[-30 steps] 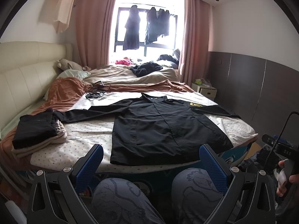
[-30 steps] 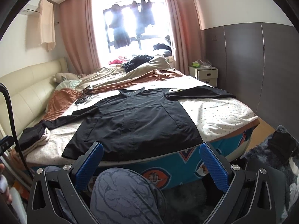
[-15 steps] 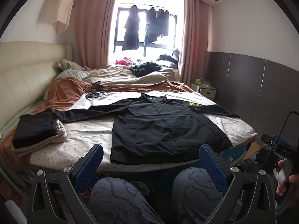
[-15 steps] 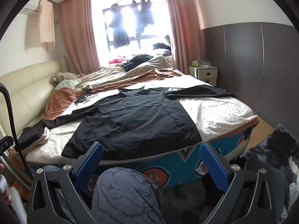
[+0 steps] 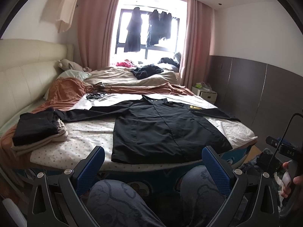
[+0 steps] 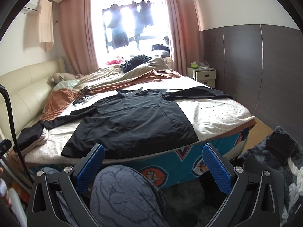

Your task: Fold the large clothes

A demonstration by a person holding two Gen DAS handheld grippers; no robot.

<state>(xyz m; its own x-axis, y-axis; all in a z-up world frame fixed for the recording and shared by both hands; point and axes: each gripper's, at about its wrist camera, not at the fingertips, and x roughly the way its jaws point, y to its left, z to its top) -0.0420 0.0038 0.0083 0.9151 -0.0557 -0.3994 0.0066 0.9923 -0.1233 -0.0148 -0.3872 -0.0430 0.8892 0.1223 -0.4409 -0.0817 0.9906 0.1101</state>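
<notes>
A large black jacket (image 5: 162,128) lies flat and face up on the bed, sleeves spread to both sides, hem toward me; it also shows in the right wrist view (image 6: 132,121). My left gripper (image 5: 153,162) is open and empty, held back from the bed's near edge above the person's knees. My right gripper (image 6: 153,162) is open and empty too, short of the bed edge, over one knee. Neither touches the jacket.
A stack of folded clothes (image 5: 36,128) sits at the bed's left. Rumpled brown and beige bedding (image 5: 121,79) fills the far half. A white nightstand (image 6: 205,74) stands at the right wall. A dark rug (image 6: 269,162) lies on the floor at right.
Both grippers have eased slightly toward the bed, so the jacket sits a little lower and nearer in view. Both stay open.
</notes>
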